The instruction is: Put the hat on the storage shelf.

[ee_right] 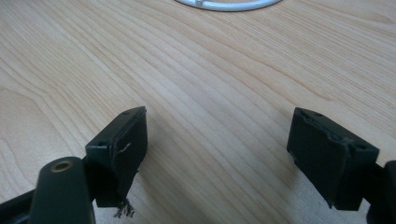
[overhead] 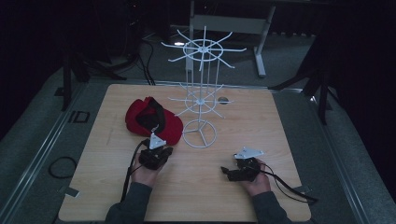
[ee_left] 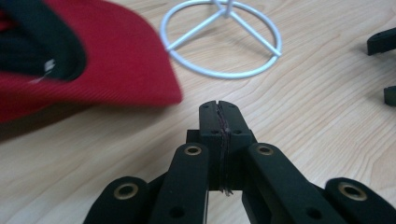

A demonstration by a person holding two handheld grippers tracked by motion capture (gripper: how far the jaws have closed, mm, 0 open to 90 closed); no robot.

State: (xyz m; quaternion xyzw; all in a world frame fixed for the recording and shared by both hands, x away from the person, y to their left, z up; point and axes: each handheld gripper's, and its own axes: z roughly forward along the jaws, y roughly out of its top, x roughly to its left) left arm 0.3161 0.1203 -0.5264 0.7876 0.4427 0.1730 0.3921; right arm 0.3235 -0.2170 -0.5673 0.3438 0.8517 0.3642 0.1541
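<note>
Left gripper (ee_left: 218, 108), seen in its own view with both black jaws pressed flat together, pad against pad, nothing caught between them apart from a thin frayed thread along the seam; the tips hover over bare wood just short of the red cap (ee_left: 93, 65). In the high view the same gripper (overhead: 158, 148) sits in the person's left hand (overhead: 145, 173) at the near left of the wooden table (overhead: 261, 140), its grey three-cornered plate pointing toward the cap. The red cap (overhead: 152, 120) lies on the table left of centre, its dark inner lining turned up, the brim edge just beside the closed tips but apart from them. To the cap's right stands the white wire rack (overhead: 201, 84), a slim post with two tiers of radiating hooks rising from a ring base (ee_left: 222, 42) that rests flat on the wood, close to the cap without clearly touching it. Right gripper (ee_right: 217, 154), seen in its own view with jaws spread wide, bare wood grain between the pads and nothing held; the curve of the ring base runs along the top edge. In the high view this gripper (overhead: 233, 171) rests low near the table in the right hand (overhead: 257, 179), well apart from cap and rack, cable trailing to the near right edge
</note>
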